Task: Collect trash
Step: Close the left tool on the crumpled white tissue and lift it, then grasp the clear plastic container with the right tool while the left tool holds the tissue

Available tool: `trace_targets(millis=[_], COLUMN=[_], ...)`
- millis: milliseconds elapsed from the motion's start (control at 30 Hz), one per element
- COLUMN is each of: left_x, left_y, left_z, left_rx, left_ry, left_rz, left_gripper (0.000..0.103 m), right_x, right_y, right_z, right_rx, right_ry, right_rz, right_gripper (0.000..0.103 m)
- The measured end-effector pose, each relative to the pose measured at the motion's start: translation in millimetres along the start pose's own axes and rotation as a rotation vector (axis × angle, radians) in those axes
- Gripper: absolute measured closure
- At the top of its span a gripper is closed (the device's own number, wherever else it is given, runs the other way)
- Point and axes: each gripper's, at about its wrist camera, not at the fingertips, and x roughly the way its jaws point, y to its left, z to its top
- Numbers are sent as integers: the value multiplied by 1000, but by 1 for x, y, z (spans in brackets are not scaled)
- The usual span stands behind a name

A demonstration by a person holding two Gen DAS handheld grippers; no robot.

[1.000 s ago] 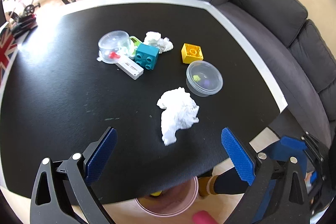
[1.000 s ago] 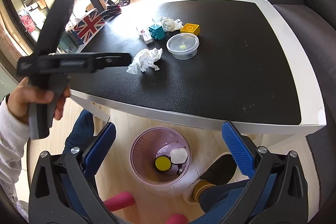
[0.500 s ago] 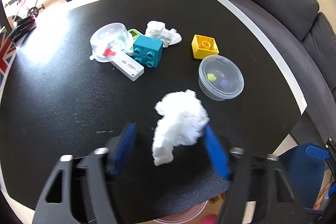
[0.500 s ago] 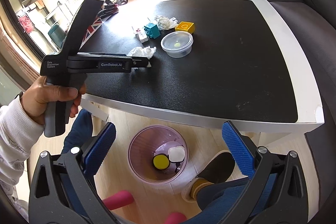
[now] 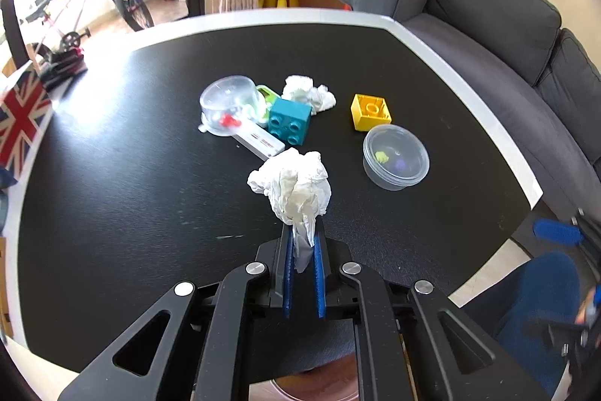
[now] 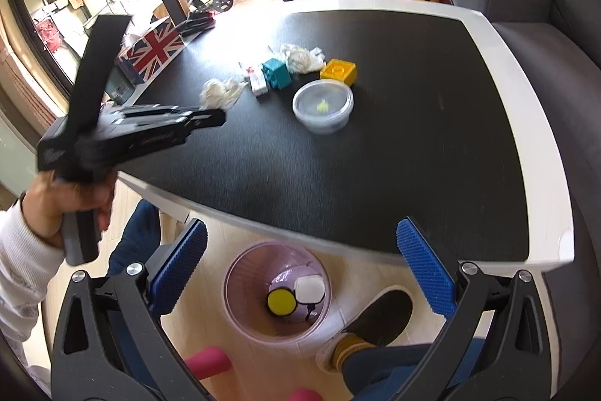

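The left gripper has its ribbed blue pads pinched tight on the tail of a crumpled white tissue, lifted over the matte black table. A second wad lies beside a teal block. The right gripper hangs wide open and empty above a translucent pink bin.

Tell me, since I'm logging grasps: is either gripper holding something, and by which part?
The left gripper pinches the crumpled white tissue by its lower tail. The right gripper is open, holding nothing.
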Motion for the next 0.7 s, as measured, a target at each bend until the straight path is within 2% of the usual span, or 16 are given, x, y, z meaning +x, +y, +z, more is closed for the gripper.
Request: trace_targets(millis=[300,700], left_x=[-27,-40], left_y=[11,28], left_z=[-6,-16], left_rx=[-2,-27], left_ry=[-66,-76], left_rz=[9,11], left_gripper=[94,94], right_x=[16,69], right_y=[-1,7], right_z=[46,99], right_rx=[-33,-83], right_ry=[10,134], right_rz=[-32,-80], right_gripper=[4,4])
